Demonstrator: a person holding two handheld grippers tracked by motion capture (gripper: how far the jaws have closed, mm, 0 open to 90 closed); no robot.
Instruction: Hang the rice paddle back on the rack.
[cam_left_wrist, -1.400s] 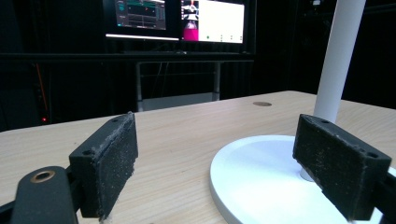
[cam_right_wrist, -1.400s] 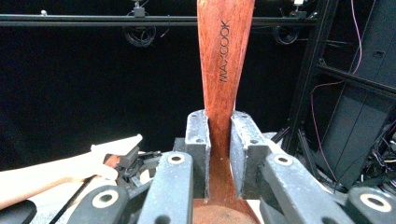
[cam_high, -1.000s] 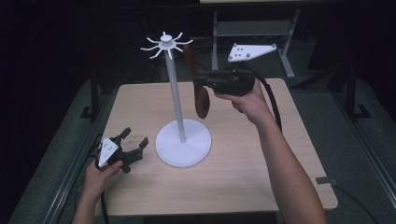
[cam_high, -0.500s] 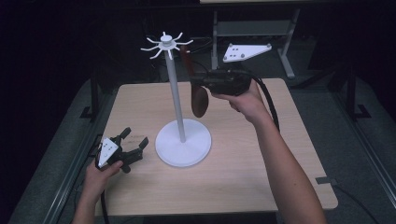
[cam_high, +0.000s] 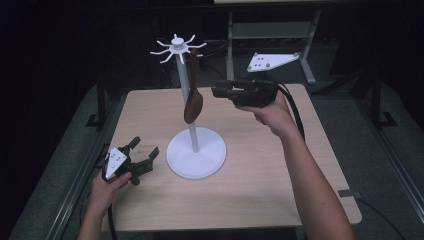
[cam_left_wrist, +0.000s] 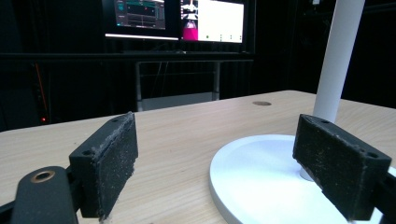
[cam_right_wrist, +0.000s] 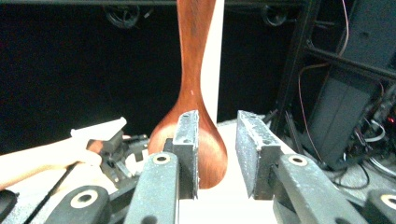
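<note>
Table (cam_high: 280, 200): light wood top, rounded corners, dark floor all round. White stand (cam_high: 196, 159) sits on it by its round base, roughly mid-table. Left gripper (cam_high: 131, 163) rests low on the top, just left of the stand base, jaws spread, nothing between them. Small dark round mark (cam_left_wrist: 261, 103) in the wood beyond the base.

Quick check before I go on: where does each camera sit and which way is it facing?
High view: above the person's side, looking down on the wooden table; both forearms show.
Left gripper view: low on the table, jaws wide, facing the white hook stand.
Right gripper view: raised, jaws apart, facing the hanging brown wooden spoon.
Shared: stand and spoon.
</note>
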